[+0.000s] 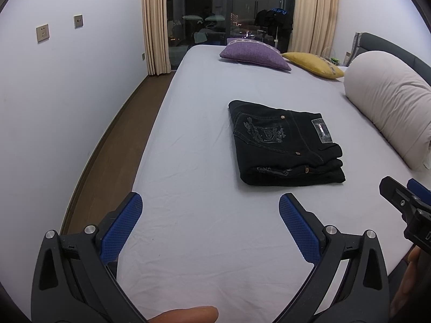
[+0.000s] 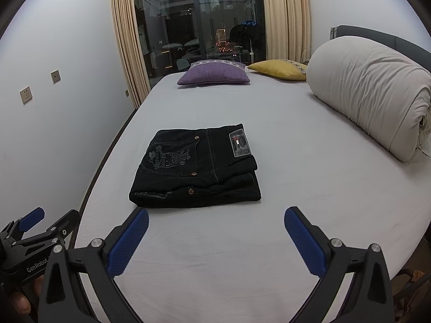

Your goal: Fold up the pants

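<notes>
Black jeans (image 1: 285,145) lie folded into a compact rectangle on the bed, back pocket embroidery and waistband patch facing up; they also show in the right wrist view (image 2: 196,167). My left gripper (image 1: 210,204) is open and empty, held above the sheet, short of the pants and to their left. My right gripper (image 2: 215,218) is open and empty, just in front of the pants' near edge. The right gripper shows at the right edge of the left wrist view (image 1: 406,199); the left gripper shows at the lower left of the right wrist view (image 2: 43,223).
The bed (image 2: 296,188) has a pale sheet. A rolled white duvet (image 2: 371,99) lies along its right side. A purple cushion (image 2: 212,76) and a yellow cushion (image 2: 280,70) sit at the far end. A wall (image 1: 54,107) and floor strip run along the left.
</notes>
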Available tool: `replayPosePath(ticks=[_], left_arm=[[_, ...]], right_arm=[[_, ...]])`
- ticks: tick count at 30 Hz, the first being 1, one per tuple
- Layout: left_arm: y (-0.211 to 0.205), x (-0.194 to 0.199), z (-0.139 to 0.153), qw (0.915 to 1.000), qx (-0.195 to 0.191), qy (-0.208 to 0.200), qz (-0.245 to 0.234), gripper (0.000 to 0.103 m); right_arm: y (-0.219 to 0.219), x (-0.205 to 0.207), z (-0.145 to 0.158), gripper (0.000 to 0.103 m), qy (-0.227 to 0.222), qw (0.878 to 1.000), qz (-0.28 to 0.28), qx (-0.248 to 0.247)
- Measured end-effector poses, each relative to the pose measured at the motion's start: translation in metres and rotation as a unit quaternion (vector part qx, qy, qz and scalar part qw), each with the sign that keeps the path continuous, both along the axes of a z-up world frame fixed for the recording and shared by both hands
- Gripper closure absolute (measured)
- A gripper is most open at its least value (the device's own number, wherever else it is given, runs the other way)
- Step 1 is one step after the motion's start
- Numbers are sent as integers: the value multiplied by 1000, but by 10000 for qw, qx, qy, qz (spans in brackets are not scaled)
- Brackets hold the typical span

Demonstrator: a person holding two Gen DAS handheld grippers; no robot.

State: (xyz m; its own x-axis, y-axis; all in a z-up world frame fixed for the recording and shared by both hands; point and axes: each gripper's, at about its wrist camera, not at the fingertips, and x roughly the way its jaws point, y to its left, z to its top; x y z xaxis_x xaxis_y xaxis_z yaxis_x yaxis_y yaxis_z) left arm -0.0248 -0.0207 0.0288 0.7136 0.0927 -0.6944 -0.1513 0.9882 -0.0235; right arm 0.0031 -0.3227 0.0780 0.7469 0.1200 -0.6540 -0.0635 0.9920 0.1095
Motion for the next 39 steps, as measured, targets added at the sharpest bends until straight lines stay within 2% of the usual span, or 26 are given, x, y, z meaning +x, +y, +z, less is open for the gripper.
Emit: replayPosePath(ticks=[39], left_arm=[[-4, -1, 1, 10000, 3, 18, -39, 0]], right_arm=[[4, -3, 2, 0, 25, 10000, 4, 7]])
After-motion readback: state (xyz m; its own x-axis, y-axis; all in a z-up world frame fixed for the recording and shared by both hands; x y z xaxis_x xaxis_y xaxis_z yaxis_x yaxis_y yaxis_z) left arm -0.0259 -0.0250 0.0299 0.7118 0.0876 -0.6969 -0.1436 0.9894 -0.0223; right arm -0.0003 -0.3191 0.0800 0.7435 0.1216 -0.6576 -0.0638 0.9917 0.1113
